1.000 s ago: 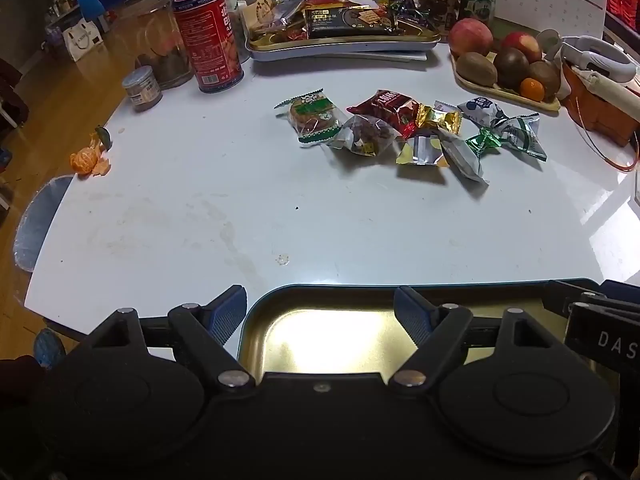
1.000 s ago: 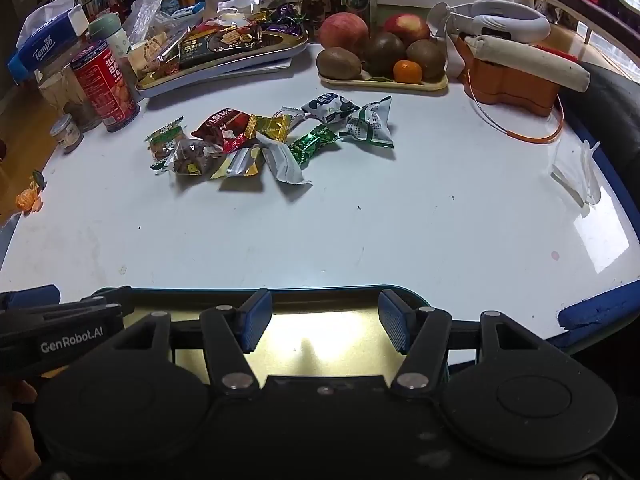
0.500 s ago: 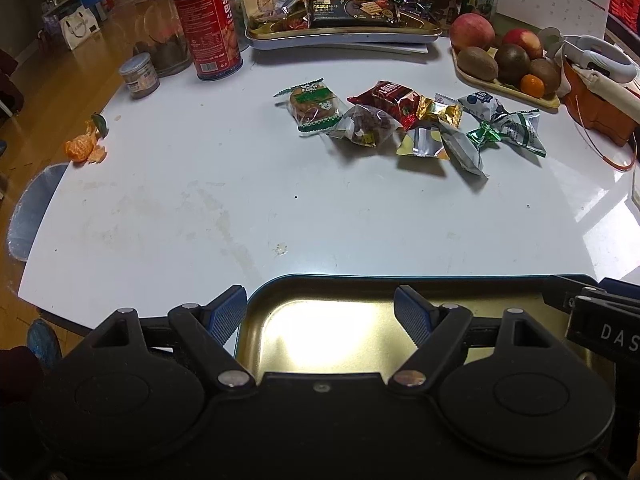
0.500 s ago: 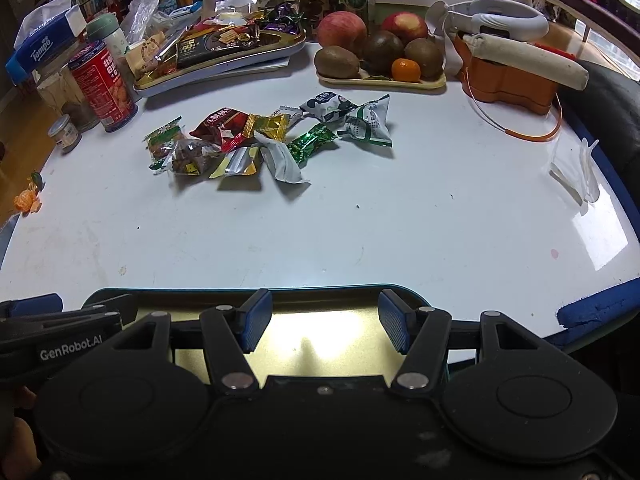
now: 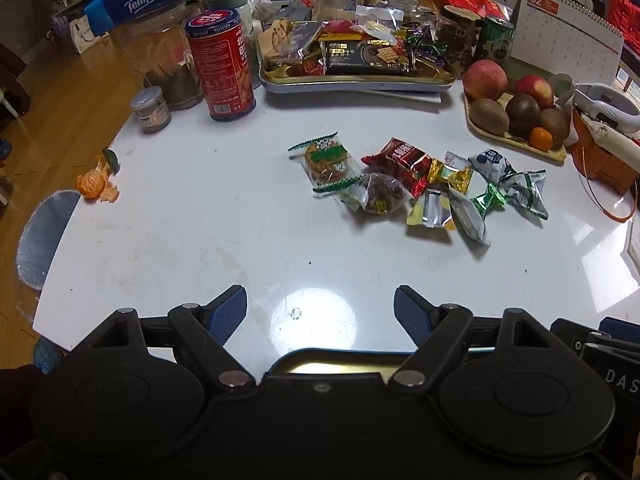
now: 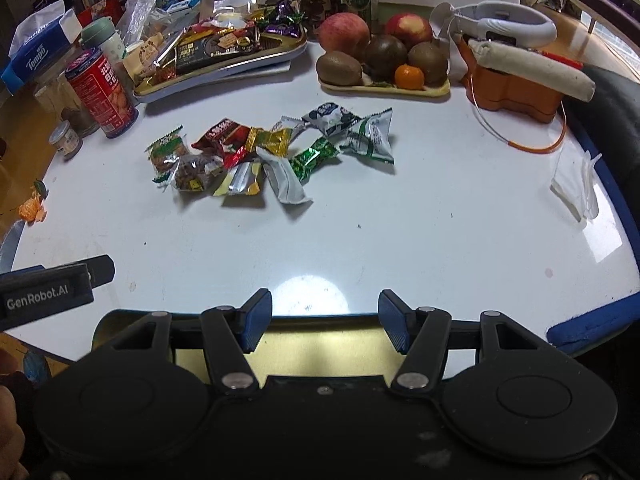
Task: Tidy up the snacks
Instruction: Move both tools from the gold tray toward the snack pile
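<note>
A pile of several wrapped snacks (image 5: 420,188) lies mid-table, among them a green-and-white cookie packet (image 5: 326,168) and a red packet (image 5: 400,160). The same snack pile (image 6: 272,152) shows in the right wrist view. An empty gold tray (image 5: 332,364) sits at the table's near edge, mostly hidden under my left gripper (image 5: 320,312), which is open and holds nothing. My right gripper (image 6: 326,316) is also open and empty above the gold tray (image 6: 320,356). Both grippers are well short of the snacks. The left gripper (image 6: 48,296) shows at the left edge of the right wrist view.
At the back stand a snack-filled tray (image 5: 356,80), a red can (image 5: 222,68), a small jar (image 5: 151,110) and a fruit plate (image 5: 516,136). An orange basket (image 6: 516,88) is back right. Tangerine peel (image 5: 96,184) lies at the left edge, a clear wrapper (image 6: 576,184) at the right.
Both grippers have moved forward over the table, so the gold tray has slid lower in both views and the snacks look nearer. Both stayed open.
</note>
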